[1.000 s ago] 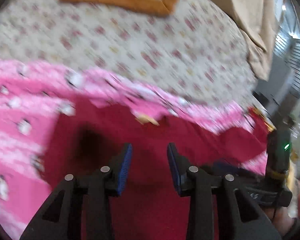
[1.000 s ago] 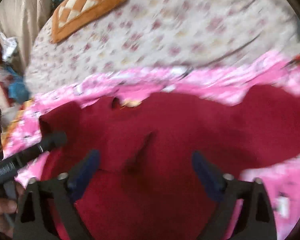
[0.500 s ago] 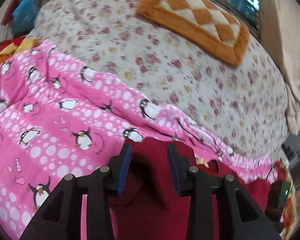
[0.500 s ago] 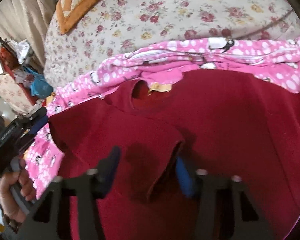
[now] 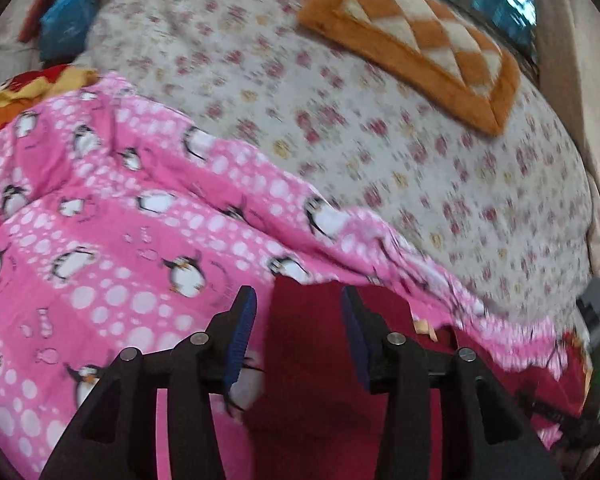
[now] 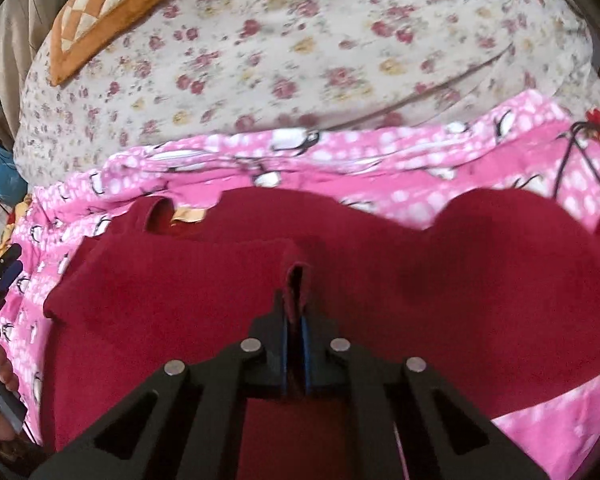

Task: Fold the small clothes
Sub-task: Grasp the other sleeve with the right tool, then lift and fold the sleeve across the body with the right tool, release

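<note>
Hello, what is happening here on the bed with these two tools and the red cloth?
A person is folding a small dark red garment that lies on a pink penguin-print blanket, spread over a floral bedsheet. The right gripper is shut on a pinched fold of the red fabric near its middle. The left gripper is open, with its fingers on either side of an edge of the same garment, not yet gripping it. An orange checkered cushion lies further back.

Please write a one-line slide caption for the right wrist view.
Right gripper shut on a pinched fold of the dark red knit top lying on a pink penguin-print blanket.
</note>
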